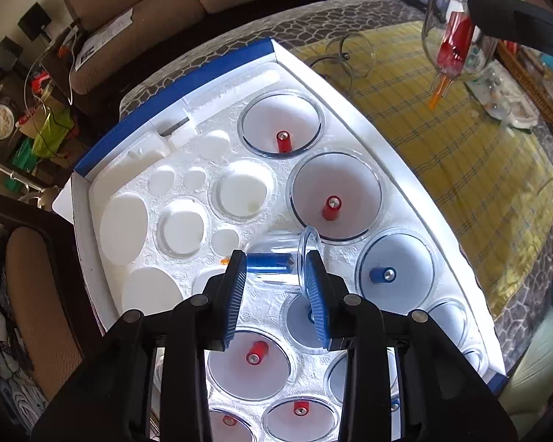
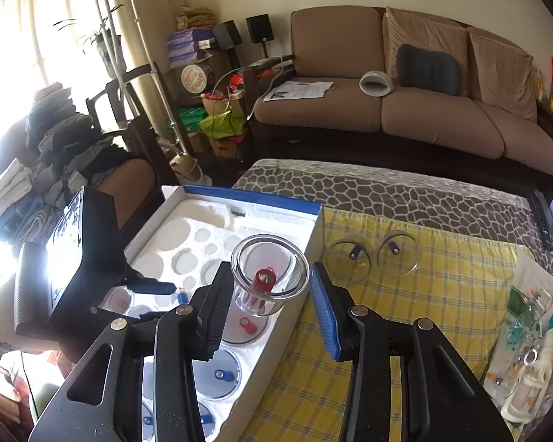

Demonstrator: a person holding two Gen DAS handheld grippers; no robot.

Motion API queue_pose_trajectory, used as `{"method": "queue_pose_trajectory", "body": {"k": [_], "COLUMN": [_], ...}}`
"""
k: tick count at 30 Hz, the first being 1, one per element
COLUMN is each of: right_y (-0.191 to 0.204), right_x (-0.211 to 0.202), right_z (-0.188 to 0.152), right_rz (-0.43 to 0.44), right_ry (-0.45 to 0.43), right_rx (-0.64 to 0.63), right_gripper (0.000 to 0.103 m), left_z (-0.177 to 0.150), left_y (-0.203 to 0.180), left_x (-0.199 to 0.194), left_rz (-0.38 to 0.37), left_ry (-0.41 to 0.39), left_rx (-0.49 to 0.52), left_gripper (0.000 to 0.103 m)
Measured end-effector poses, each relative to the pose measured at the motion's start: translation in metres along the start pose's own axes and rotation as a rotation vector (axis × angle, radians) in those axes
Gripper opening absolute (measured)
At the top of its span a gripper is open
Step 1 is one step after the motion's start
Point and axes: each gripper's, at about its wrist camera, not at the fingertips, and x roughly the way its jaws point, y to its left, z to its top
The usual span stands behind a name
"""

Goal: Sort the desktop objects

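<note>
The left gripper [image 1: 276,287] is low over the white foam tray [image 1: 188,169] that sits in a blue-edged cardboard box [image 1: 173,84]. Its jaws are partly closed around a small clear plastic cup with a blue valve [image 1: 276,263], which lies on its side on the foam. The right blue pad [image 1: 315,294] touches the flared rim of this cup, and the left pad is just beside the cup body; I cannot tell if the cup is really squeezed or only rests between them.

The right gripper [image 2: 267,294] is held above the box edge. Its jaws are about half open and they grasp a clear plastic cup with a red valve [image 2: 269,272], whose open mouth points toward the camera. The left pad [image 2: 217,313] presses on the cup wall; the right pad seems to be at the rim on the other side. In the left wrist view the same cup hangs in the air over the table.

Several cups with red or blue valves already stand in round holes of the tray, and other holes are bare. Two clear cups with blue valves [image 2: 372,256] lie on the yellow checked cloth [image 2: 424,313], just beside the box.
</note>
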Motion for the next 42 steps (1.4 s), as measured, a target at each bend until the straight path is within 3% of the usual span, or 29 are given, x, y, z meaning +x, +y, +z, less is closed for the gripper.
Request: {"method": "queue_pose_trajectory", "body": {"k": [3,5,9,11,12,14,16,18,21,23,25,27,29,34,39,41,42], "right_y": [-0.006,-0.008,-0.008,-0.005,-0.004,-0.001,0.000,0.001,0.001,0.001,0.002,0.004,0.005,0.004,0.002,0.003,0.003], "right_x": [-0.007,-0.011,-0.012,-0.011,-0.011,-0.011,-0.010,-0.009,-0.007,-0.005,-0.003,-0.002,-0.001,-0.002,-0.003,-0.003,-0.004], "right_z": [-0.001,-0.003,-0.006,-0.008,-0.009,-0.012,-0.015,-0.017,-0.020,-0.022,-0.024,-0.026,-0.029,-0.032,-0.031,-0.031,-0.031], "right_rz": [-0.012,-0.011,0.003,0.010,0.013,0.017,0.022,0.024,0.027,0.032,0.037,0.039,0.045,0.054,0.061,0.067,0.069], "right_ry": [0.001,-0.005,-0.009,-0.006,-0.003,-0.001,0.001,0.006,0.011,0.015,0.020,0.026,0.030,0.031,0.026,0.027,0.026], "right_rx": [-0.006,-0.004,0.004,0.004,0.003,0.001,0.001,-0.004,0.000,0.002,0.000,-0.003,-0.002,-0.003,0.011,0.017,0.017], "right_gripper": [0.043,0.043,0.043,0.043,0.043,0.043,0.043,0.043,0.043,0.043,0.043,0.043,0.043,0.043,0.043,0.043,0.043], "left_z": [0.002,0.004,0.003,0.002,0.002,0.001,-0.001,-0.002,-0.004,-0.005,-0.007,-0.009,-0.008,-0.006,-0.011,-0.012,-0.011], "left_y": [0.009,0.020,0.038,0.043,0.043,0.043,0.039,0.027,0.004,-0.009,-0.020,-0.026,-0.019,0.029,0.042,0.042,0.042], "left_x": [-0.007,-0.014,-0.025,-0.027,-0.027,-0.025,-0.024,-0.024,-0.020,-0.012,-0.002,-0.001,-0.004,-0.018,-0.023,-0.022,-0.020], "left_rz": [-0.042,-0.112,-0.254,-0.284,-0.269,-0.249,-0.212,-0.128,0.028,0.160,0.185,0.181,0.122,-0.149,-0.363,-0.390,-0.362], "left_ry": [-0.025,-0.041,-0.068,-0.077,-0.079,-0.077,-0.082,-0.081,-0.068,-0.059,-0.035,-0.046,-0.055,-0.071,-0.067,-0.064,-0.058], "left_rx": [-0.045,-0.098,-0.202,-0.240,-0.239,-0.240,-0.223,-0.162,-0.048,0.027,0.070,0.086,0.048,-0.181,-0.292,-0.315,-0.313], "left_gripper": [0.021,0.013,0.013,0.013,0.013,0.023,0.058,0.065,0.065,0.052,0.020,0.019,0.019,0.011,0.008,0.008,0.008]}}
